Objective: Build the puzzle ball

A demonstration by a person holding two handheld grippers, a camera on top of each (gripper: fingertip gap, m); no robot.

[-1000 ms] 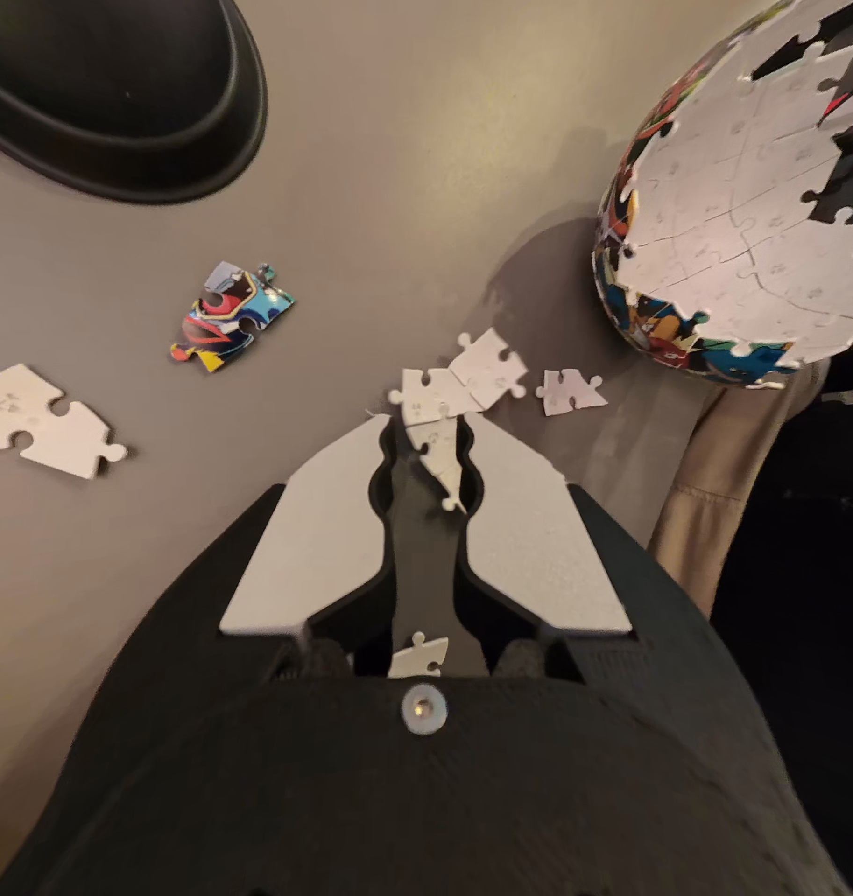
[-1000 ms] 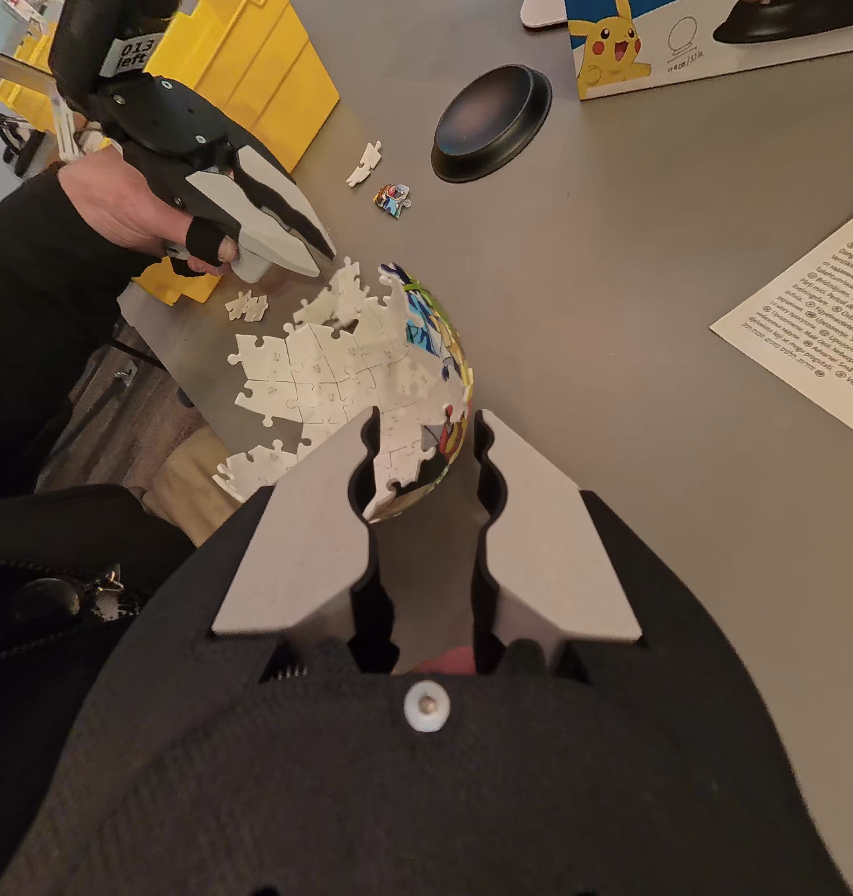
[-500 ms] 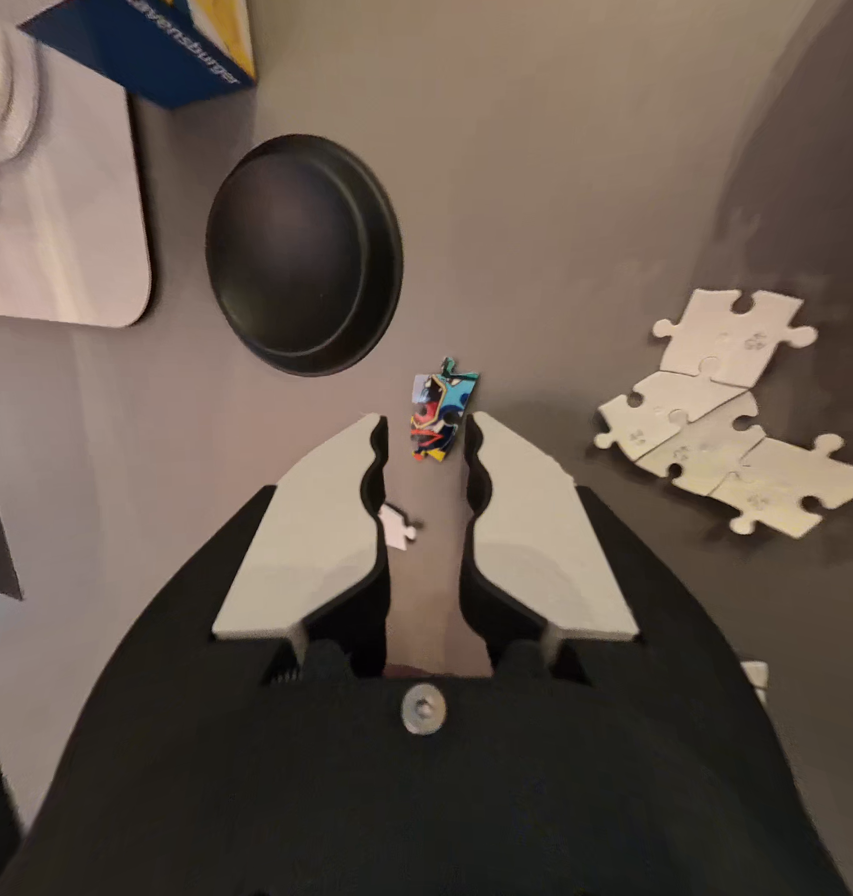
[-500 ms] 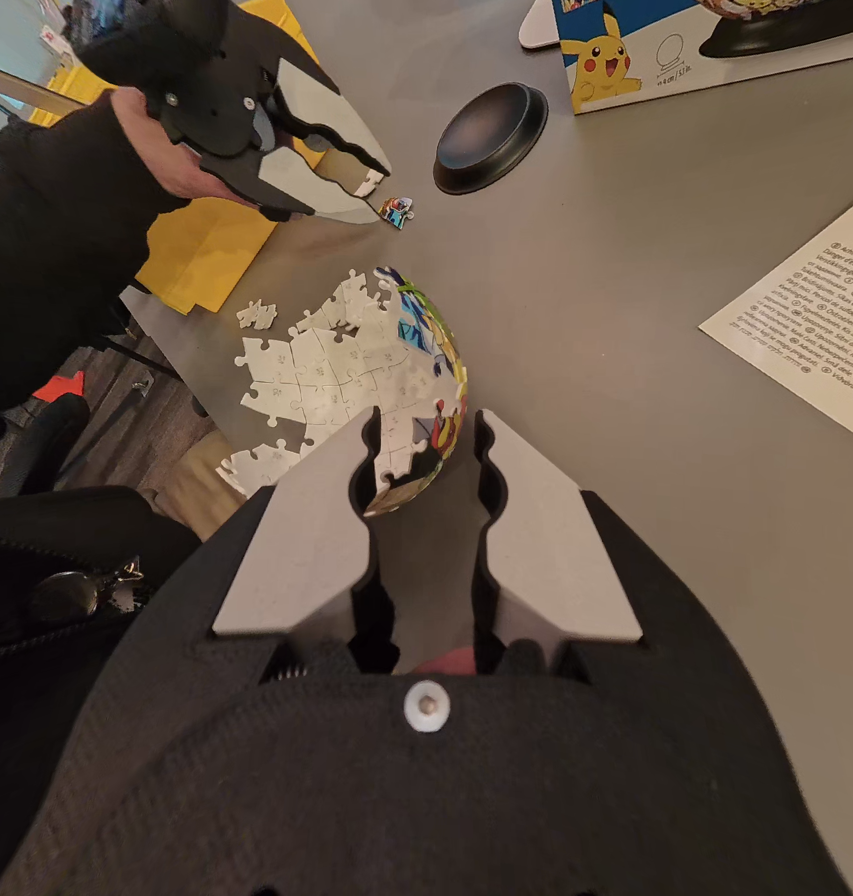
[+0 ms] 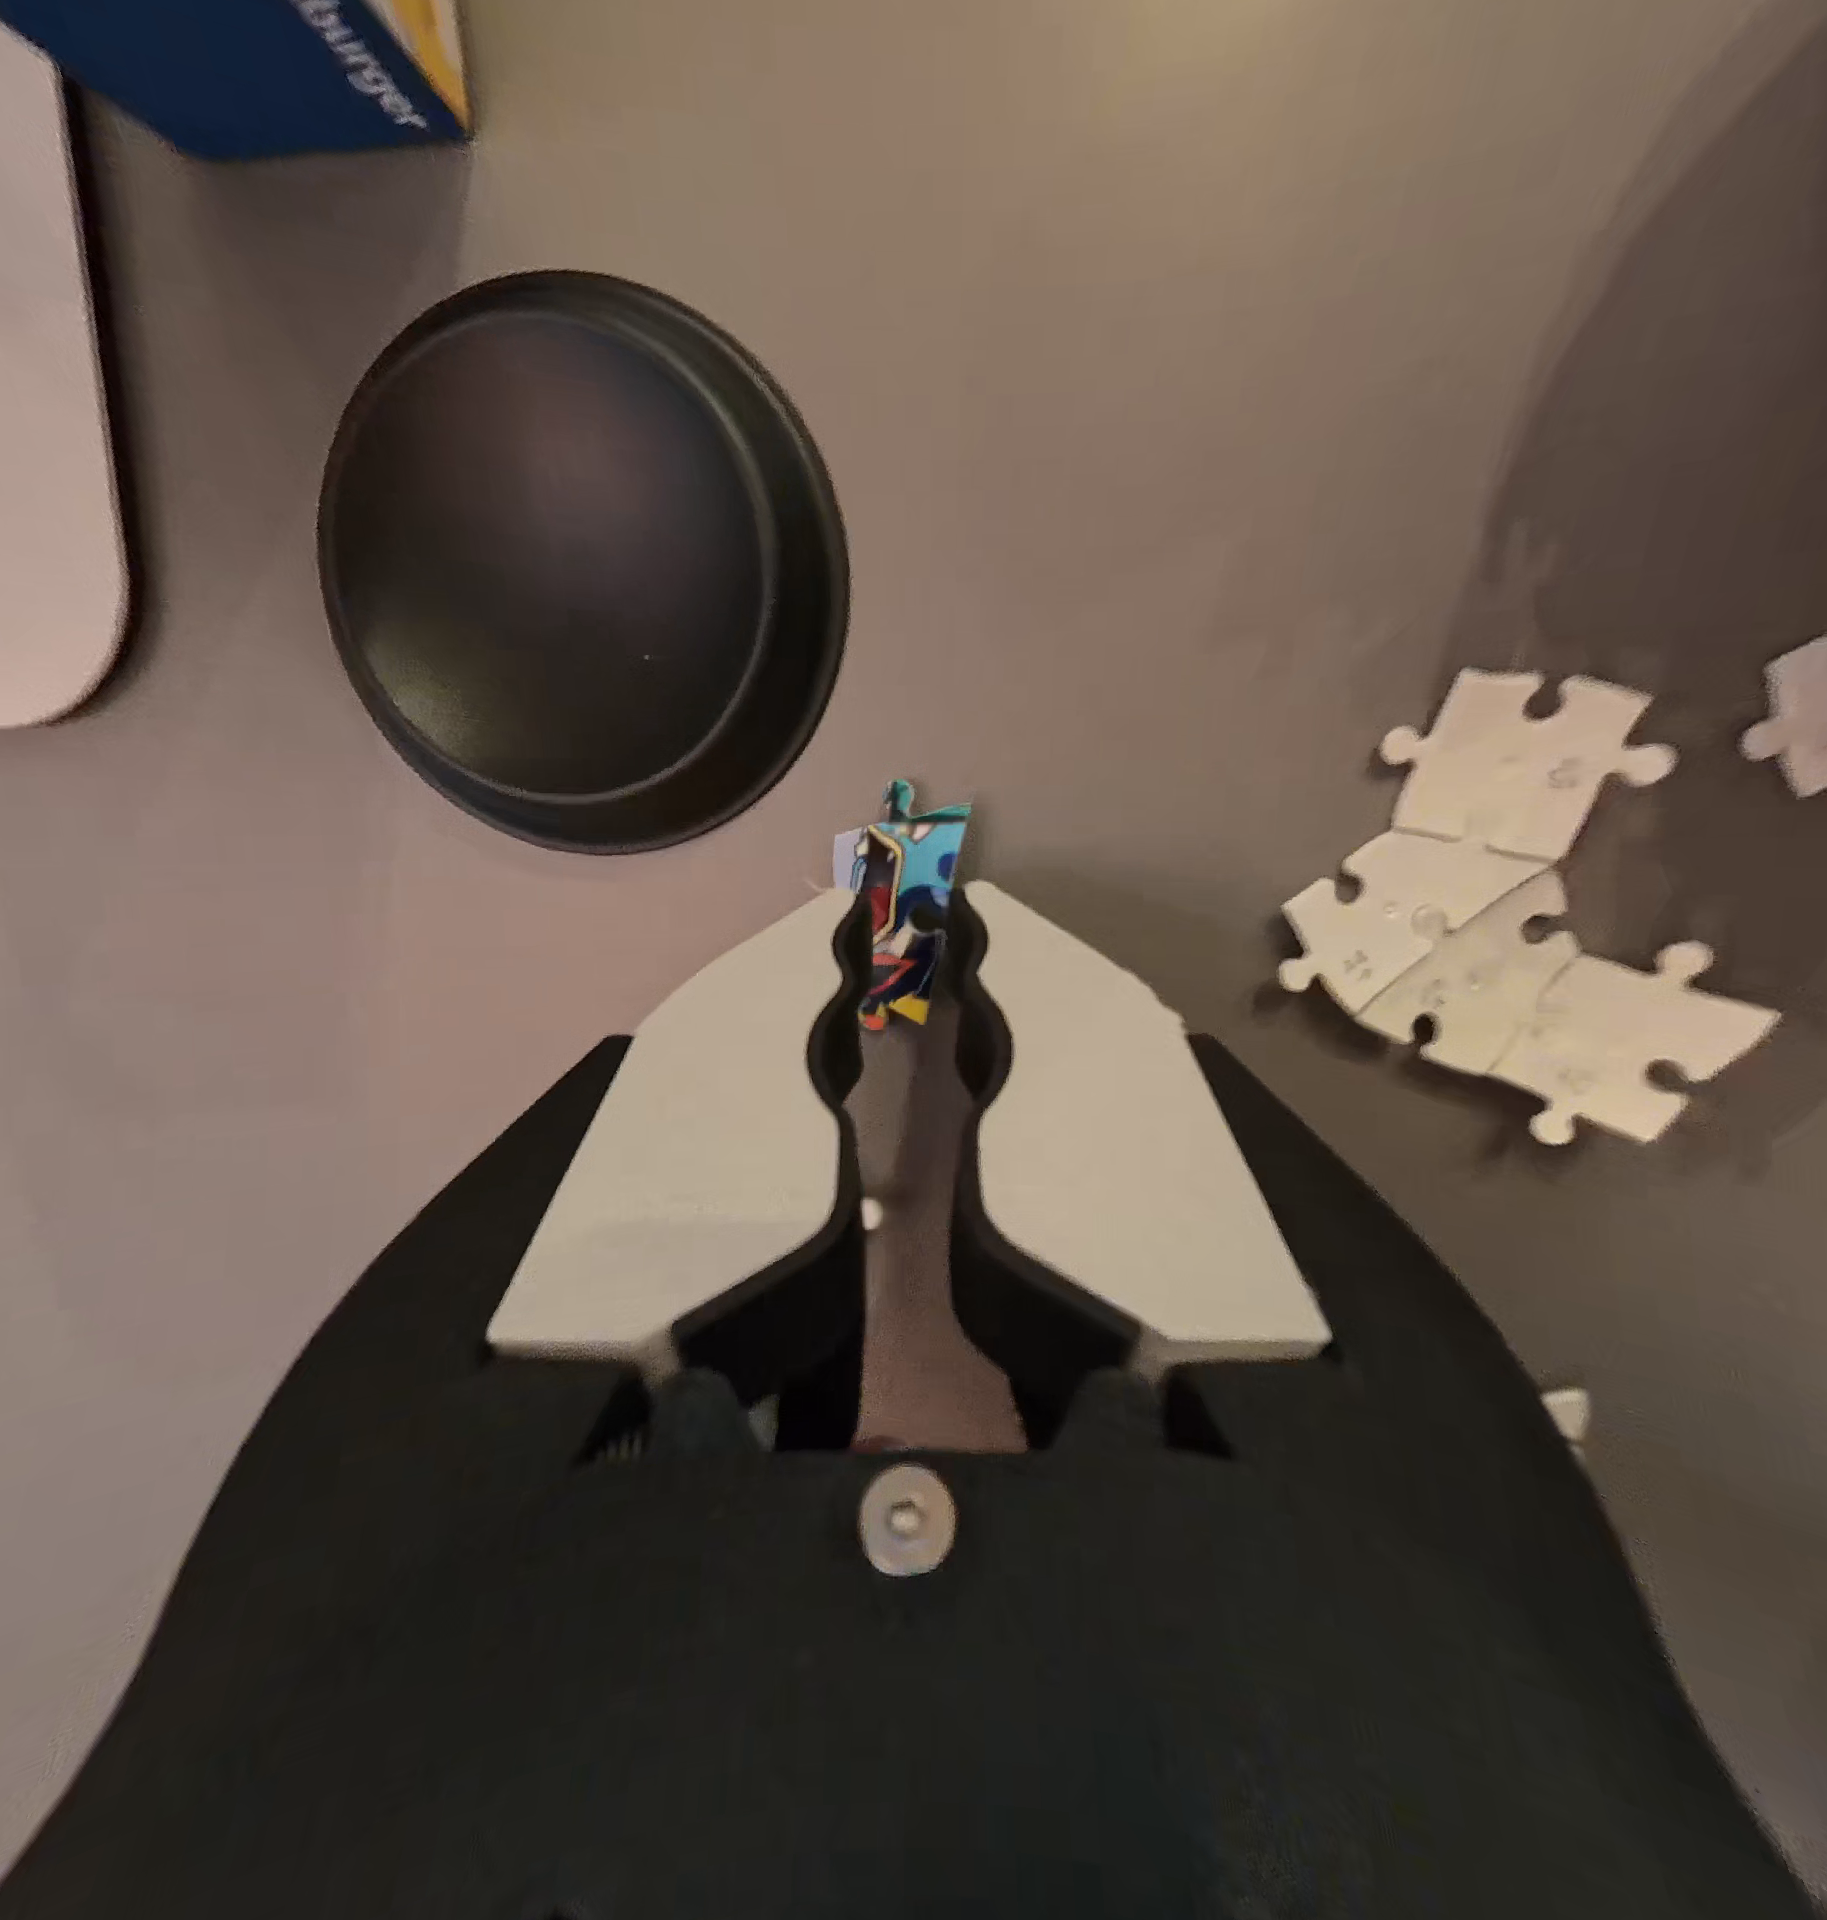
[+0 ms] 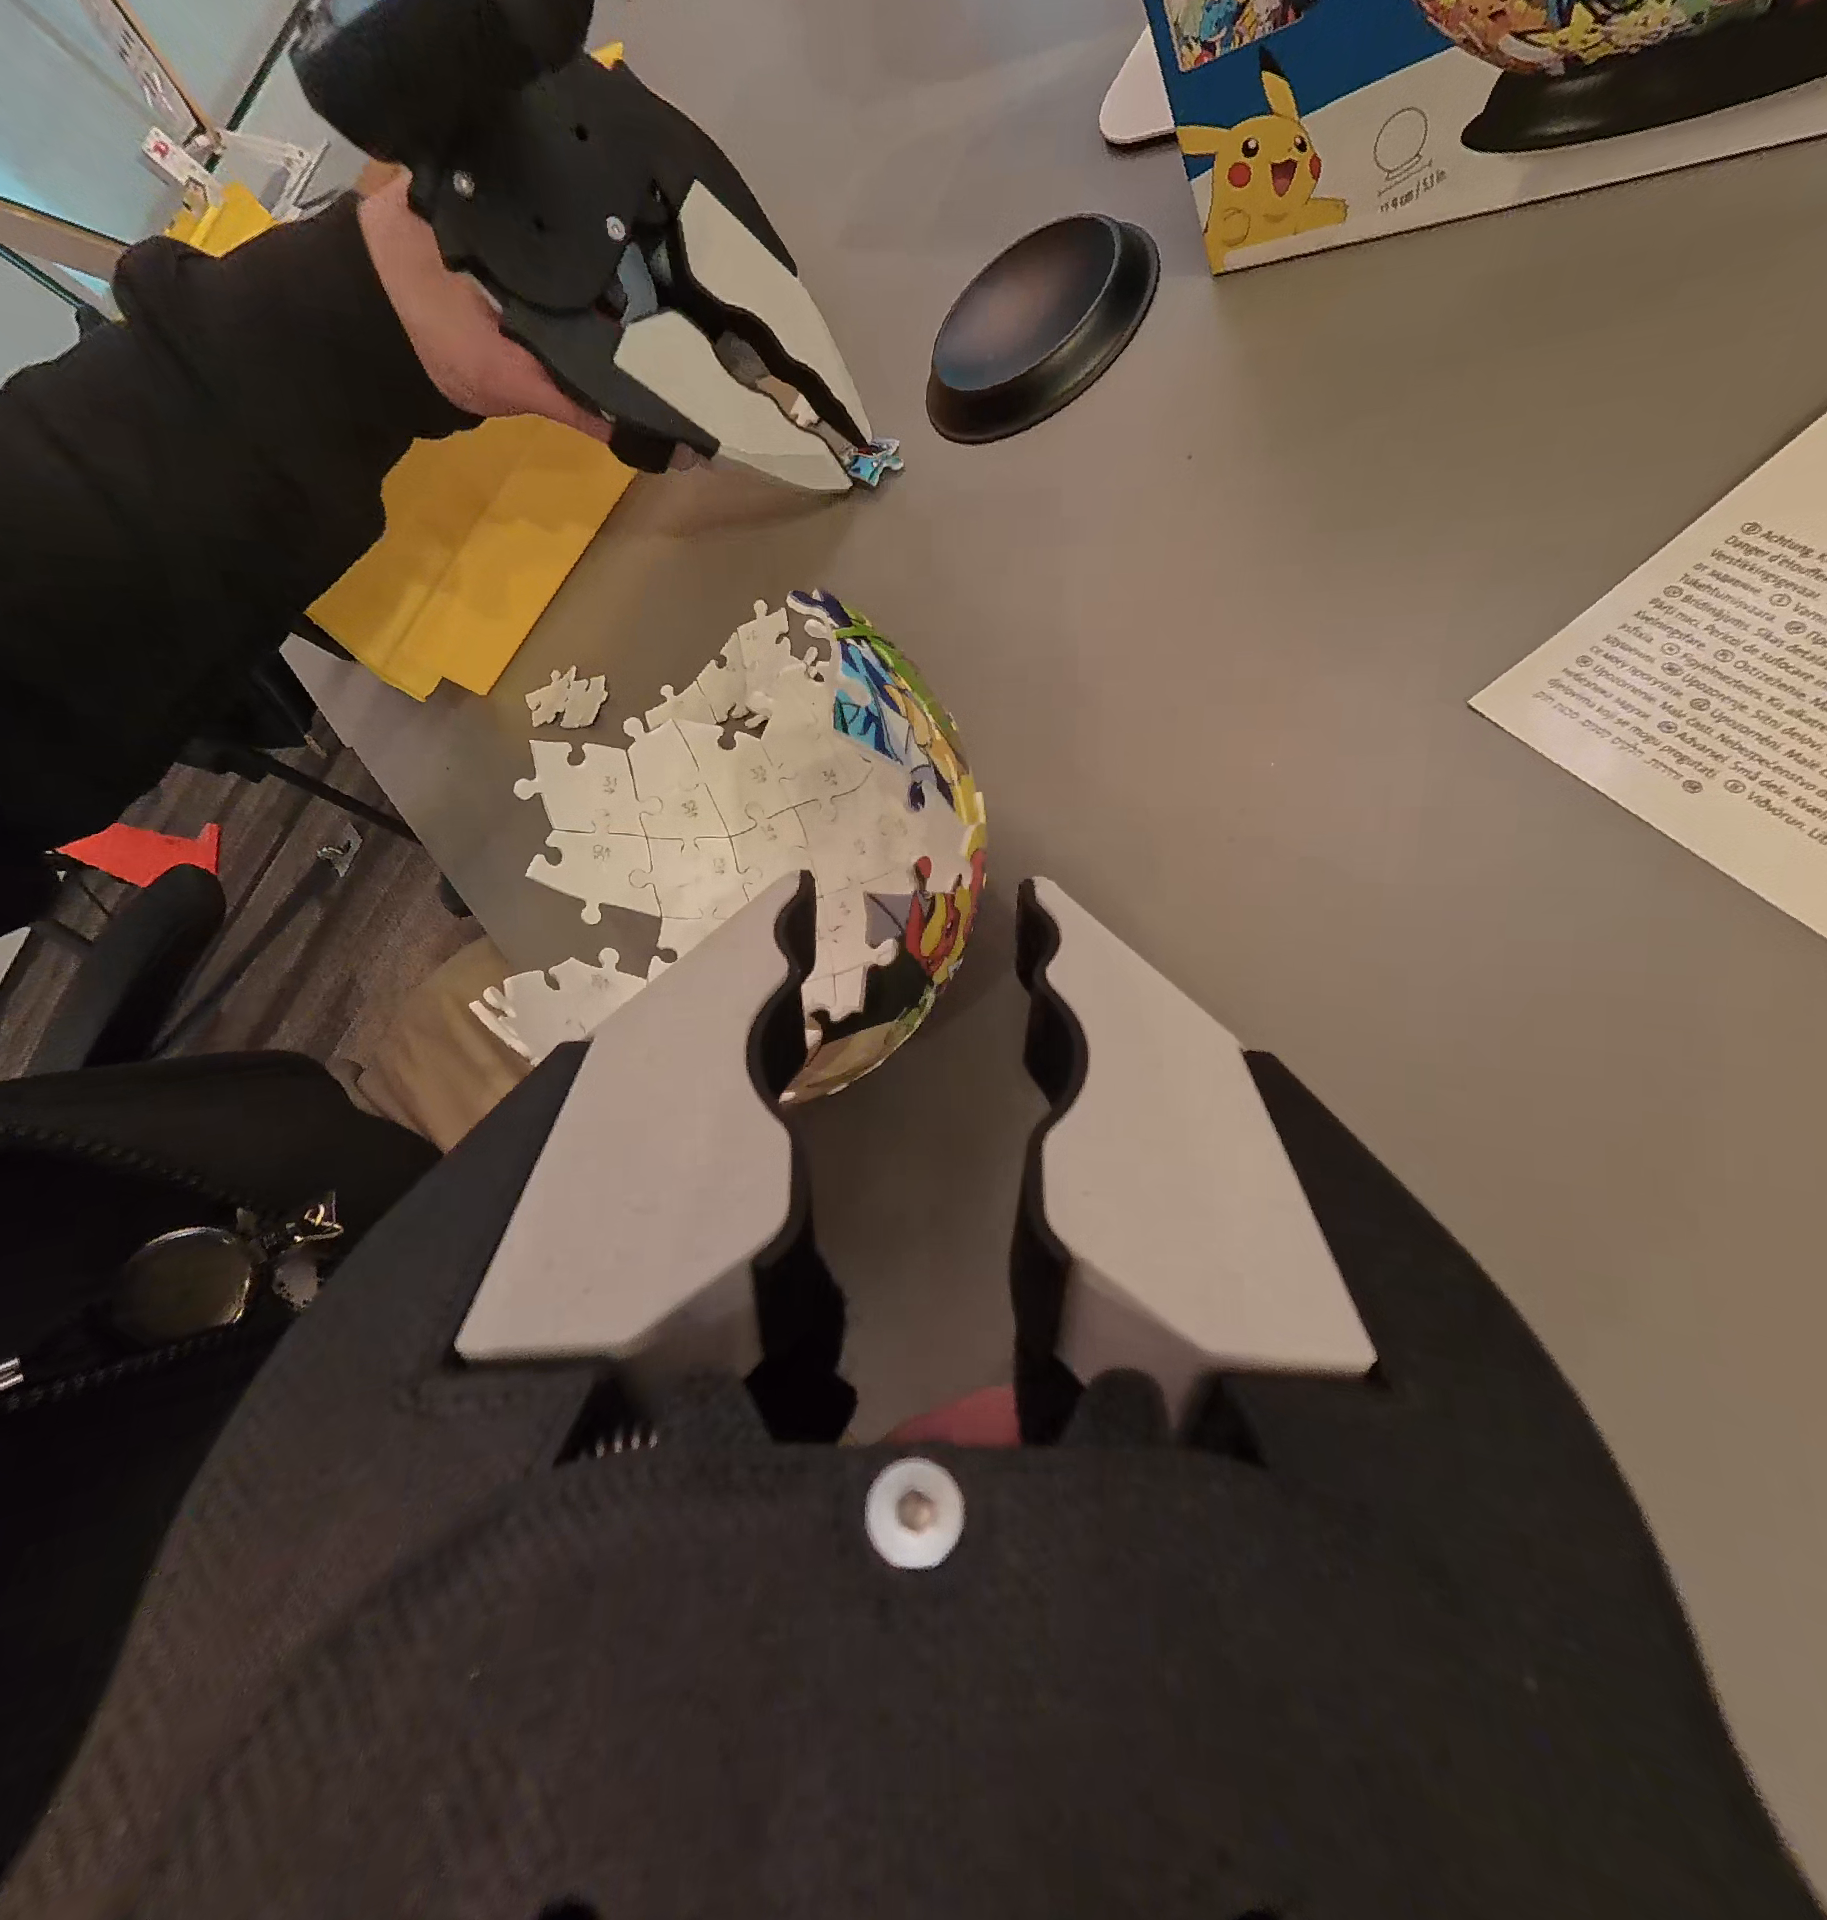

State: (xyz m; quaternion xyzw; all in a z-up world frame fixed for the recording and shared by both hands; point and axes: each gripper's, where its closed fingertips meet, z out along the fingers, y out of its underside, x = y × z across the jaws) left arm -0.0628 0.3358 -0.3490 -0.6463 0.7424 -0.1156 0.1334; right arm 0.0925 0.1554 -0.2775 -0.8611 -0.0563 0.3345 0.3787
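My left gripper (image 5: 907, 906) is shut on a colourful puzzle piece (image 5: 914, 842), which stands on edge between the tips at the grey table. It also shows in the right wrist view (image 6: 855, 457), held by a hand, with the piece (image 6: 880, 457) at its tip. A small white bit (image 5: 869, 1210) sits deeper between its fingers. The half-built puzzle ball (image 6: 784, 790), white inside and colourful outside, lies on the table. My right gripper (image 6: 917, 894) is open just behind the ball, its left finger against the ball's rim.
A black round stand (image 5: 576, 561) lies left of the held piece and shows again in the right wrist view (image 6: 1044, 322). A cluster of joined white pieces (image 5: 1501, 925) lies to the right. The puzzle box (image 6: 1408, 125), an instruction sheet (image 6: 1719, 686), loose white pieces (image 6: 568, 694) and a yellow bin (image 6: 473, 551) surround the area. Tip to tip, the grippers are about 25 centimeters apart.
My left gripper moved away from the white cluster to the colourful piece, went down and shut on it. The right gripper and the ball stayed nearly still.
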